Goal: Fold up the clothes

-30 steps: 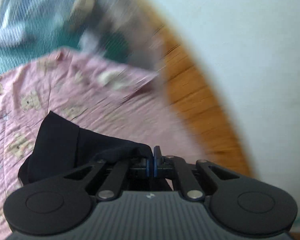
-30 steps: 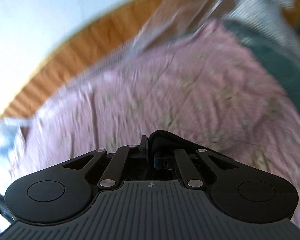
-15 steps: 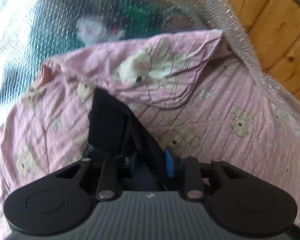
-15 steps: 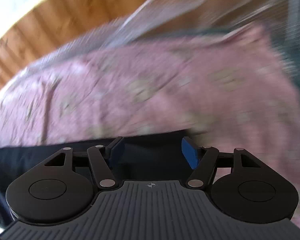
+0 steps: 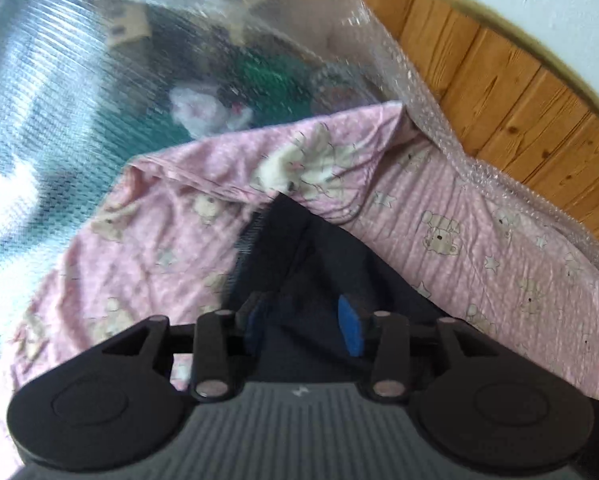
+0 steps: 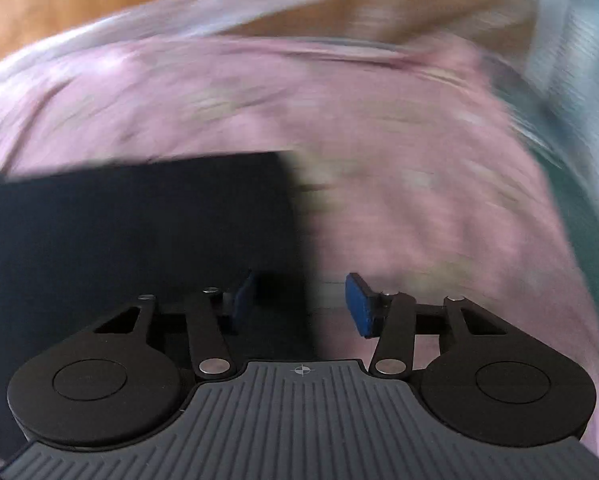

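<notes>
A dark navy garment (image 5: 299, 248) lies on a pink bear-print sheet (image 5: 479, 240). In the left wrist view my left gripper (image 5: 303, 320) is open, its blue pads apart over the garment's folded strip. In the blurred right wrist view the garment (image 6: 131, 216) lies flat at the left with a straight far edge. My right gripper (image 6: 299, 300) is open over the garment's right edge, its left pad above the dark cloth and its right pad above the pink sheet (image 6: 419, 184).
Clear bubble wrap (image 5: 99, 60) covers green bedding and small items behind the pink sheet. A wooden panelled wall (image 5: 519, 92) runs along the far right. A folded corner of the pink sheet (image 5: 307, 160) lies just beyond the garment.
Both grippers were shut on the dark garment one second ago; both have opened and let it go. The garment now lies on the sheet. The right view is still sweeping.
</notes>
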A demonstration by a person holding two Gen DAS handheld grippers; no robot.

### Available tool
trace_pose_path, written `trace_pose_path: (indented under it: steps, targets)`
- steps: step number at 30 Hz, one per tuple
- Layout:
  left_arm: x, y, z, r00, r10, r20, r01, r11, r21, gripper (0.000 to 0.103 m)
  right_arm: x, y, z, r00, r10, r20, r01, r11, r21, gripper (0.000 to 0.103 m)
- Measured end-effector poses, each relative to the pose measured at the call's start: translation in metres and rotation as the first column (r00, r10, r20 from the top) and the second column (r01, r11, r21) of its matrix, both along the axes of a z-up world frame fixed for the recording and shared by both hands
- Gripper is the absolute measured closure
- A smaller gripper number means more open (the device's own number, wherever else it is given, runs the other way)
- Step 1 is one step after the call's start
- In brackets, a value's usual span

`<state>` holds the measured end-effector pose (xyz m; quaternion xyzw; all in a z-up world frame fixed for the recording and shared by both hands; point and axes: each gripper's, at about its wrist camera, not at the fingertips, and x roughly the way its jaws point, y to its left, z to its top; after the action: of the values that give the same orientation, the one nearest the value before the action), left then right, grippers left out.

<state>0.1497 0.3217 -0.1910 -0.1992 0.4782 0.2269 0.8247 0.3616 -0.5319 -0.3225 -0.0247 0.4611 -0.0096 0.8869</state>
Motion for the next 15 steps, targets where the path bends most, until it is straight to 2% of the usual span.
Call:
trace_pose_path:
  steps: [2, 4, 7, 9, 11, 13, 15]
  targets:
    - [-0.026, 0.001, 0.007, 1.000, 0.014, 0.011, -0.014, 1.000, 0.016, 0.054, -0.017, -0.029, 0.015, 0.990, -0.134, 0.034, 0.129, 0.983, 0.131, 0.063]
    - [-0.051, -0.002, 0.001, 0.999, 0.035, 0.015, -0.035, 0.999, -0.029, 0.054, -0.050, -0.051, 0.025, 0.980, -0.198, 0.028, 0.182, 0.941, 0.286, 0.063]
    - [-0.083, -0.012, -0.017, 0.998, 0.065, 0.002, -0.064, 0.990, -0.124, 0.054, -0.091, -0.058, 0.018, 0.982, -0.182, -0.040, 0.182, 0.882, 0.434, 0.063]
    - [-0.094, -0.022, -0.034, 0.997, 0.074, -0.026, -0.078, 0.981, -0.177, 0.055, -0.107, -0.048, 0.008, 0.989, -0.128, -0.071, 0.146, 0.899, 0.414, 0.061]
    - [-0.100, -0.034, -0.047, 0.996, 0.072, -0.048, -0.081, 0.973, -0.217, 0.055, -0.110, -0.039, -0.005, 0.987, -0.111, -0.118, 0.145, 0.928, 0.343, 0.060]
    - [-0.104, -0.046, -0.057, 0.996, 0.069, -0.060, -0.082, 0.965, -0.248, 0.055, -0.116, -0.038, -0.009, 0.987, -0.136, -0.089, 0.158, 0.931, 0.330, 0.056]
    - [-0.109, -0.049, -0.060, 0.995, 0.084, -0.045, -0.093, 0.959, -0.268, 0.055, -0.116, -0.046, -0.010, 0.974, -0.211, -0.078, 0.225, 0.899, 0.375, 0.048]
